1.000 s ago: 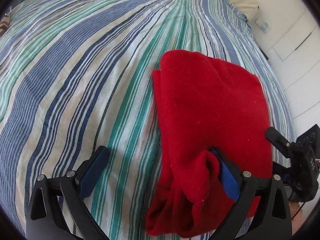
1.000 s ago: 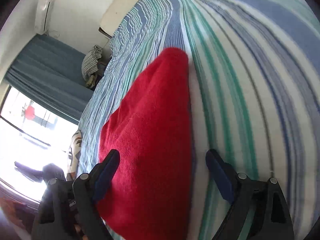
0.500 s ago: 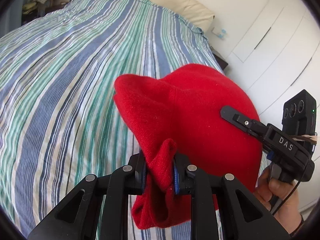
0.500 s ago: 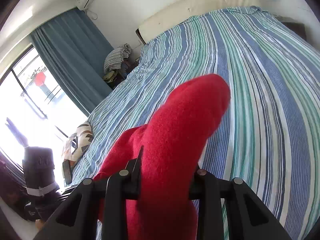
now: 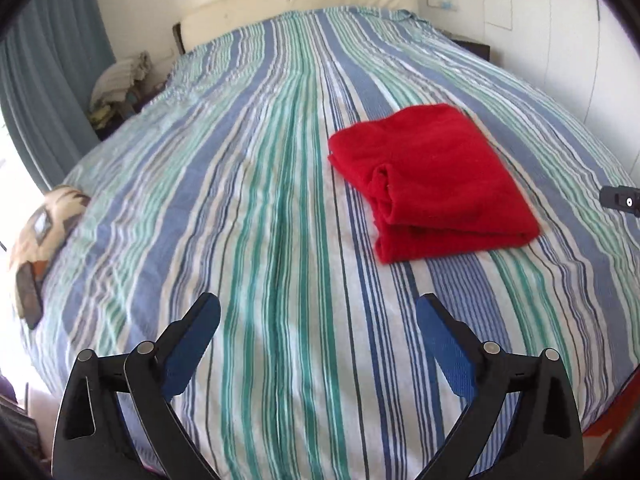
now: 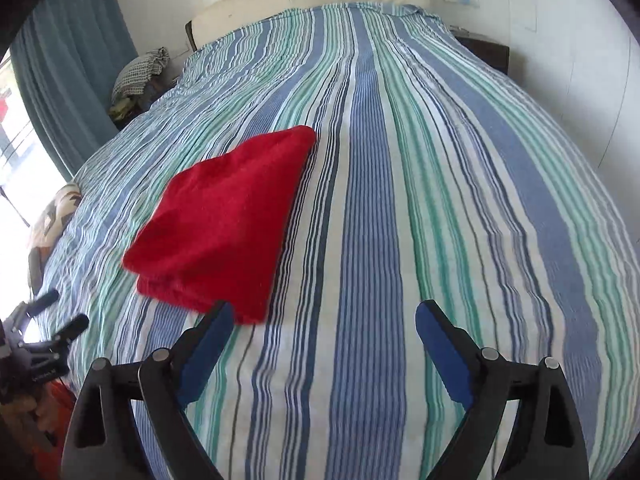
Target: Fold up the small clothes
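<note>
A: Where is the cloth (image 5: 434, 178)?

B: It lies on the striped bed (image 5: 260, 208), folded into a thick red pad, nearer the foot than the pillow end. In the left view it sits ahead and to the right; in the right view, ahead and to the left.

A: And the grippers?

B: The left gripper (image 5: 318, 334) has its jaws spread wide with nothing between them, over bare bedspread and apart from the cloth. The right gripper (image 6: 324, 338) is spread wide too and holds nothing; its left finger (image 6: 208, 344) overlaps the cloth's near corner in the picture, though I cannot tell if it touches.

A: So what might go wrong?

B: That near corner is the risk, I think. If the right gripper drifts left, the finger could catch the edge and peel the top layer open. The left side of the cloth also shows a loose rolled tuck. It may spring out on its own, since the fabric looks thick and soft.

A: Anything else?

B: A patterned pillow (image 5: 44, 224) rests at the bed's left edge, well clear.
</note>
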`<state>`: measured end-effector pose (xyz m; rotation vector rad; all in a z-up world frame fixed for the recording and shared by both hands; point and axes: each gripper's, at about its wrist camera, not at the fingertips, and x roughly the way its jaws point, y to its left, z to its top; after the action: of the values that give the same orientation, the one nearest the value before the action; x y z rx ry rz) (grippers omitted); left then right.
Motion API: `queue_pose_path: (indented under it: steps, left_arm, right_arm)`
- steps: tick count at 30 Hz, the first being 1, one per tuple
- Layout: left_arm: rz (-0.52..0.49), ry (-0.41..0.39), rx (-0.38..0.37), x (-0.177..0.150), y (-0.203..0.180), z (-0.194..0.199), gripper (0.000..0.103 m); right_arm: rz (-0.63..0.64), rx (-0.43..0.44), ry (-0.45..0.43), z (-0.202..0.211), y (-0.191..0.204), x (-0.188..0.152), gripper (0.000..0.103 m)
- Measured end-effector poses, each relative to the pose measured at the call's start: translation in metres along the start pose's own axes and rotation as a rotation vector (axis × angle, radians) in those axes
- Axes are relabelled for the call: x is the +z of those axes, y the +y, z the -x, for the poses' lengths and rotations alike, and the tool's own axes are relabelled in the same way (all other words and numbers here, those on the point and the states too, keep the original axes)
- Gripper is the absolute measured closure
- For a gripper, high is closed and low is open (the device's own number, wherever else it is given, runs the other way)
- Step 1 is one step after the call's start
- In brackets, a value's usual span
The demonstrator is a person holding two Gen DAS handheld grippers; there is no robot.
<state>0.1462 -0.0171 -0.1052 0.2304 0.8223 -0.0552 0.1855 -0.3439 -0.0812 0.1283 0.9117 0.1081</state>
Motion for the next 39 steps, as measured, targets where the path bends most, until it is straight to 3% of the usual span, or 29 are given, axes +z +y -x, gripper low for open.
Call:
queue_pose_path:
  steps: [4,8,10,14,18,25,32,39]
  left_arm:
    - [0.021,-0.034,-0.052,0.012,-0.012,0.052,0.001]
    - [0.075,-0.054,-0.085,0.032,-0.015,0.087,0.001]
    - [0.092,-0.069,-0.07,0.036,-0.015,0.103,0.001]
    - [0.099,-0.082,0.032,0.038,-0.018,0.126,0.001]
    - [0.112,-0.055,0.048,0.031,-0.016,0.133,0.001]
    - [0.113,0.02,0.053,0.016,-0.016,0.135,0.001]
    - [0.081,0.055,0.036,0.002,-0.02,0.136,0.001]
    - [0.054,0.102,0.031,-0.014,-0.026,0.136,0.001]
  right_arm:
    - [0.099,-0.04,-0.059,0.057,0.01,-0.028,0.011]
    - [0.171,-0.07,-0.085,0.095,0.021,-0.032,0.011]
    - [0.183,-0.06,-0.096,0.112,0.027,-0.03,0.011]
    - [0.189,-0.039,-0.107,0.142,0.041,-0.028,0.008]
    - [0.189,-0.027,-0.126,0.164,0.058,-0.035,0.006]
    - [0.165,0.01,-0.1,0.172,0.08,-0.048,0.003]
    - [0.144,0.064,-0.018,0.168,0.089,-0.059,0.003]
    - [0.141,0.048,0.016,0.173,0.091,-0.067,0.003]
